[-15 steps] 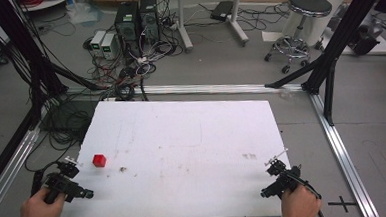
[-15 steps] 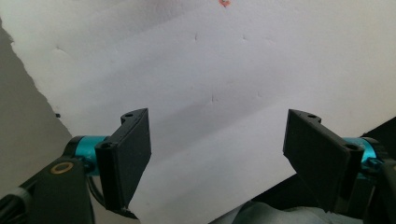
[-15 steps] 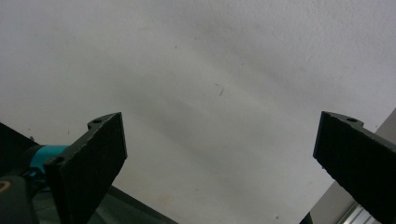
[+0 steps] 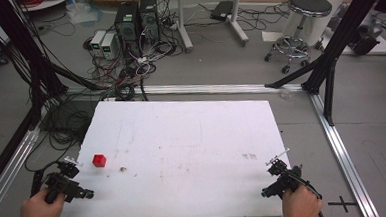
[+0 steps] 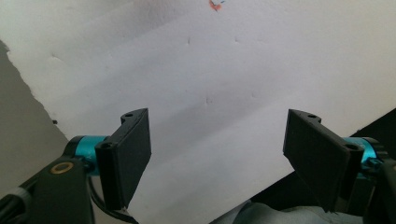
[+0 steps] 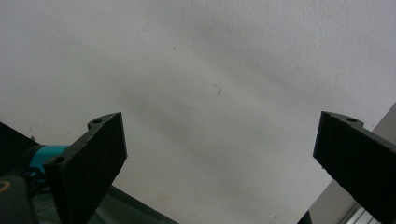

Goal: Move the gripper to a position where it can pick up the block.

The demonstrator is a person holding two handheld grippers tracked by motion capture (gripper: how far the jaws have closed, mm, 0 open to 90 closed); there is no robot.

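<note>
Left gripper (image 5: pixel 217 158): jaws spread wide, nothing between them, bare white tabletop (image 5: pixel 233 79) ahead. In the high view this gripper (image 4: pixel 67 182) sits at the lower left of the frame, over the table's near left corner. Right gripper (image 6: pixel 219 163): jaws likewise spread wide and empty; in the high view it (image 4: pixel 282 176) sits at the lower right, near the table's front edge.

The red cube (image 4: pixel 99 160) rests on the table in the lower left of the frame, just beyond and to the right of the left gripper, not touching it.

Compared with half a second ago, cube and both grippers occupy the same places; no visible change. Judgement: the pick has not begun; the left gripper is best placed to reach the cube.
</note>
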